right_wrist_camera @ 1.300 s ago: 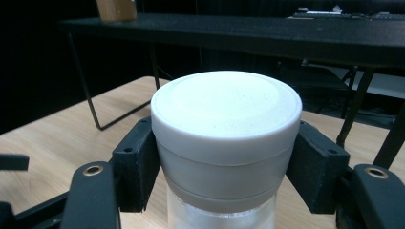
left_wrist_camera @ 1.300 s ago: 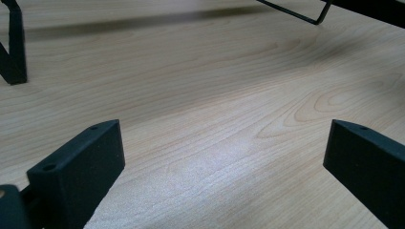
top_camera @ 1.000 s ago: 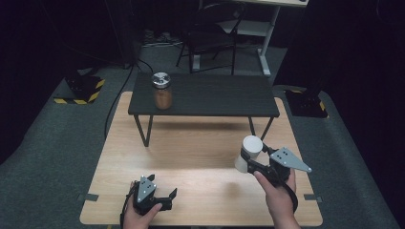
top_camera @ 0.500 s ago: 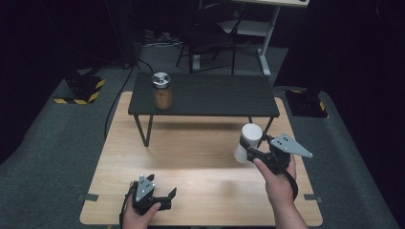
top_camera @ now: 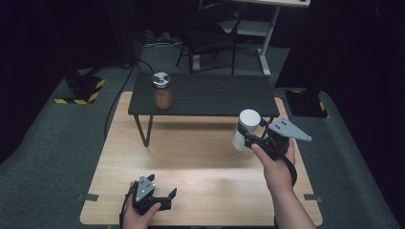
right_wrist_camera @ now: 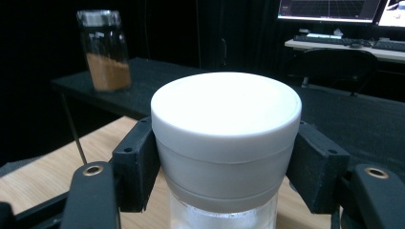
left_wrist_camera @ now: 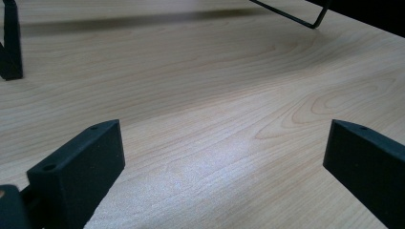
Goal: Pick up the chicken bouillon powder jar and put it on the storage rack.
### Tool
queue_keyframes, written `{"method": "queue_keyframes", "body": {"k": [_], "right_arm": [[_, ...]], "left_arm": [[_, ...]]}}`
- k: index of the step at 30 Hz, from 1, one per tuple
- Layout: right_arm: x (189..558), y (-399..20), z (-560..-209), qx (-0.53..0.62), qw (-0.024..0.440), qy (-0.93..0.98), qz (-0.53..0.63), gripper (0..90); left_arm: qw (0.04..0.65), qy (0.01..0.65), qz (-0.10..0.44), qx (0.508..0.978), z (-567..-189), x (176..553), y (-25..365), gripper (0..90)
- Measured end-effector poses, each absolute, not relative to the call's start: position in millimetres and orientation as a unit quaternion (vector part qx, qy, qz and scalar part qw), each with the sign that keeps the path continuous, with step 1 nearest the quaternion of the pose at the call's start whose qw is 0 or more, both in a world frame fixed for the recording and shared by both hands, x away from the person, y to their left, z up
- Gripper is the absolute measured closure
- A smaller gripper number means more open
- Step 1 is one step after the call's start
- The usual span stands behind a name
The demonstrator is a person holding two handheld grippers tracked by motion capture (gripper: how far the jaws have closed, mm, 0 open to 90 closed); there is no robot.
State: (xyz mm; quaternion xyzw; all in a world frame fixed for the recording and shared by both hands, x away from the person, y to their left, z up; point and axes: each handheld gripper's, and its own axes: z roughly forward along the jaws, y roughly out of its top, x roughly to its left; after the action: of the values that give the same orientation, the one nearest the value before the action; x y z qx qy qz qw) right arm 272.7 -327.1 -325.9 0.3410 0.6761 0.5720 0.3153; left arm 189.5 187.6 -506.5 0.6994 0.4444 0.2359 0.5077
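Observation:
My right gripper (top_camera: 249, 135) is shut on a jar with a white lid (top_camera: 247, 129), held in the air above the right side of the wooden table (top_camera: 200, 157). In the right gripper view the black jaws clamp the white-lidded jar (right_wrist_camera: 225, 138) just under its lid, on both sides. A glass jar of brown powder with a metal lid (top_camera: 162, 90) stands at the left end of the low black bench (top_camera: 215, 95), and the brown-powder jar (right_wrist_camera: 104, 50) appears far off to the left. My left gripper (top_camera: 168, 198) rests open near the table's front edge, nothing between its jaws.
The bench's thin metal legs (top_camera: 142, 129) stand on the wooden table. A chair (top_camera: 210, 33) and a desk leg (top_camera: 267, 43) lie behind the bench on the grey floor. Bare wood (left_wrist_camera: 200, 95) stretches ahead of the left gripper.
My right hand has lifted the white-lidded jar up and away from the tabletop, toward the bench. The left hand has stayed where it was.

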Motion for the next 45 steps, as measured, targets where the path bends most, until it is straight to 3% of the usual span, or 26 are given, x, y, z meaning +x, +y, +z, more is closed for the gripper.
{"method": "queue_keyframes", "body": {"k": [27, 45], "right_arm": [[311.5, -303.3, -281.0, 0.353, 0.332, 0.655, 0.580, 33.4], [345.5, -286.7, -272.9, 0.371, 0.347, 0.649, 0.566, 33.4]], "left_arm": [[0.516, 0.442, 0.229, 0.697, -508.3, 190.2, 192.0, 0.5], [0.520, 0.442, 0.222, 0.697, -508.5, 191.3, 195.5, 0.5]]}}
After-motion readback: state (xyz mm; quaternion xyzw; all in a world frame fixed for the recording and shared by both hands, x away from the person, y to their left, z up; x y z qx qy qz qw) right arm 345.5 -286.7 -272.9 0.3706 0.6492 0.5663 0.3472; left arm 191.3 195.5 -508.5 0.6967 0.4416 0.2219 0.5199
